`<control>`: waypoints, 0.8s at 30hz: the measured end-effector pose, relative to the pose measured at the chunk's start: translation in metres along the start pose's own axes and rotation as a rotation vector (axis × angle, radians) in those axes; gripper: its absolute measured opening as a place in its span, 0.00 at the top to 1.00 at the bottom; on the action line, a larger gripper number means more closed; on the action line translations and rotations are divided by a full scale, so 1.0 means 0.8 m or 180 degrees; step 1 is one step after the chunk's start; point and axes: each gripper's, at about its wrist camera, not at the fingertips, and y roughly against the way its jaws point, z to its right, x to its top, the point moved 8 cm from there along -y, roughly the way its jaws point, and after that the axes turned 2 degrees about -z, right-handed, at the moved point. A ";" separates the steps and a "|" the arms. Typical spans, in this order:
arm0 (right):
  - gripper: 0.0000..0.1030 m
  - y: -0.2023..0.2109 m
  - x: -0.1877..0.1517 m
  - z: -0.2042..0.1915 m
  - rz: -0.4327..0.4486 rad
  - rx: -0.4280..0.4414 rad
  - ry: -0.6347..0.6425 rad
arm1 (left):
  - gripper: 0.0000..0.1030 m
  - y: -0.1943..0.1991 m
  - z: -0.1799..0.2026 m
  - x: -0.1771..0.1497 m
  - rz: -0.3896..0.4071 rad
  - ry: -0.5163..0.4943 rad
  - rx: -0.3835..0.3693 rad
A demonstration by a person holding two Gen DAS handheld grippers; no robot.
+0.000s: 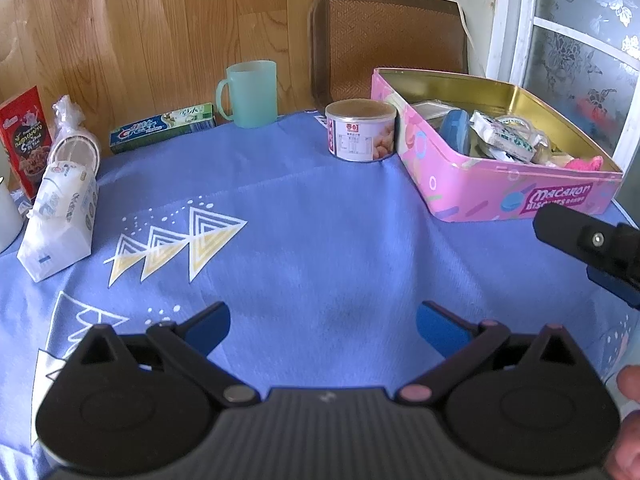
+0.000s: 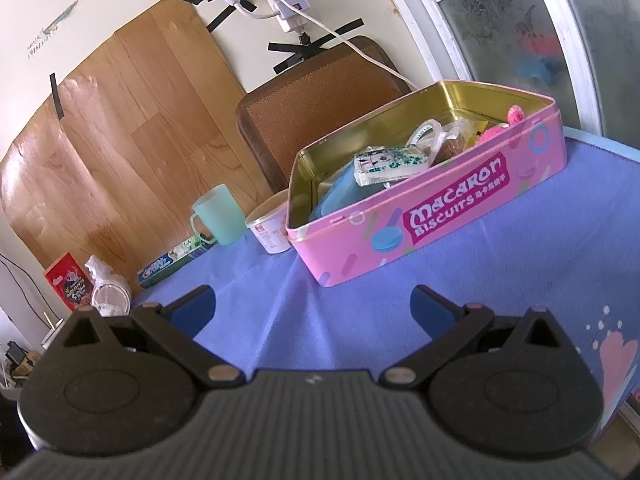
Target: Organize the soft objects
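Observation:
A pink Macaron Biscuits tin point(image 1: 516, 196) stands open at the right on the blue tablecloth; it also shows in the right wrist view point(image 2: 440, 216). Inside lie soft packets point(image 1: 506, 136), a blue item point(image 1: 456, 128) and a pink fluffy thing point(image 1: 586, 163). A white tissue pack point(image 1: 60, 220) lies at the left. My left gripper point(image 1: 323, 330) is open and empty above the cloth. My right gripper point(image 2: 312, 308) is open and empty in front of the tin; one of its fingers point(image 1: 580, 236) shows in the left wrist view.
A small can point(image 1: 362, 130) stands beside the tin. A green mug point(image 1: 250, 92), a toothpaste box point(image 1: 162, 128), a bagged cup stack point(image 1: 74, 144) and a red box point(image 1: 24, 136) line the back left. A brown chair back point(image 1: 384, 36) stands behind the table.

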 end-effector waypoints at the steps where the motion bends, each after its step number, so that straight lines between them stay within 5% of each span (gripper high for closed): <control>1: 0.00 0.000 0.000 0.000 -0.0003 -0.0002 -0.0002 | 0.00 -0.001 0.000 0.000 -0.0004 0.0000 0.0000; 24: 0.00 -0.008 -0.006 0.004 -0.0070 -0.0051 -0.0050 | 0.00 -0.017 0.001 -0.006 -0.0138 0.0028 -0.0012</control>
